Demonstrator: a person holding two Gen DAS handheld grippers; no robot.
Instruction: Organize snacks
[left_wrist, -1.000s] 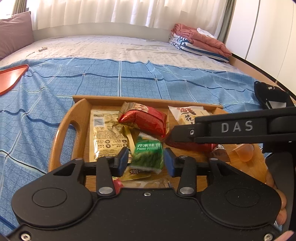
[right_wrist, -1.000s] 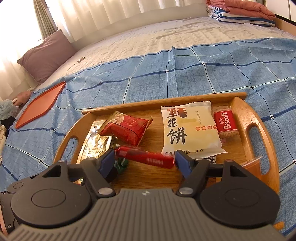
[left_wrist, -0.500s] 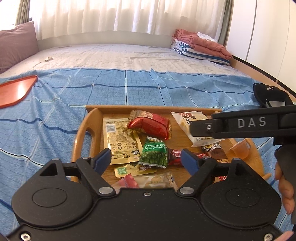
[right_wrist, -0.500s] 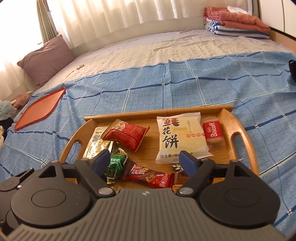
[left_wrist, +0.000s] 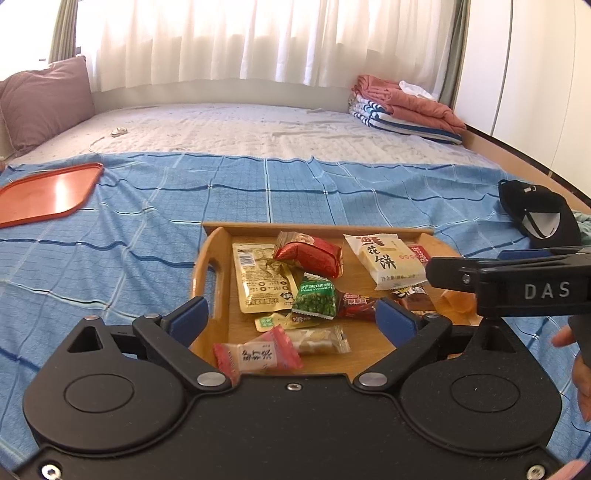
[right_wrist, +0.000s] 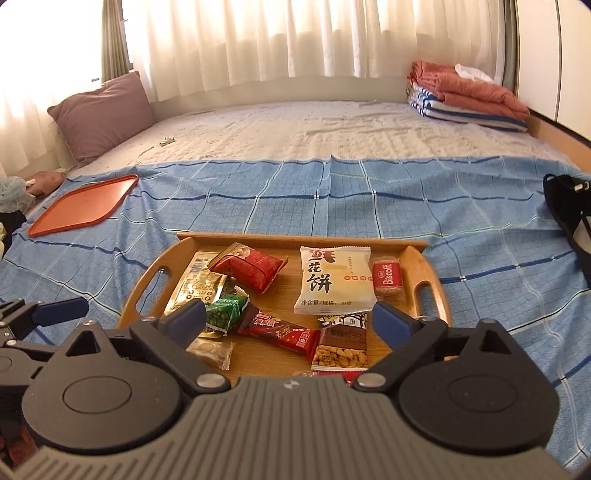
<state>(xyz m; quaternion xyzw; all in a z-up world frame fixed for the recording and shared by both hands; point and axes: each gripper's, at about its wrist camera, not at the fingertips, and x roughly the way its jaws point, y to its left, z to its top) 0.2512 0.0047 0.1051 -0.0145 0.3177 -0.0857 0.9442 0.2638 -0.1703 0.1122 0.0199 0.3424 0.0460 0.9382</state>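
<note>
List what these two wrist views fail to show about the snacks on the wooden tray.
- Near edge of the wooden tray: hidden by each gripper body in both views.
- Pink-and-white wrapped sweet: lower edge covered by the left gripper.
- Orange jelly cup: mostly behind the right gripper, seen from the left wrist.
- Yellow peanut packet: label too small to read, right wrist.

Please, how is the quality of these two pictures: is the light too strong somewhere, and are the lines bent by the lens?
Left wrist view: the curtains are overexposed by backlight, and glare sits on the orange tray; the wardrobe edge at right bows. Right wrist view: the window area at upper left is blown out to white; the wooden tray stays sharp with readable packet print; the corners darken.
</note>
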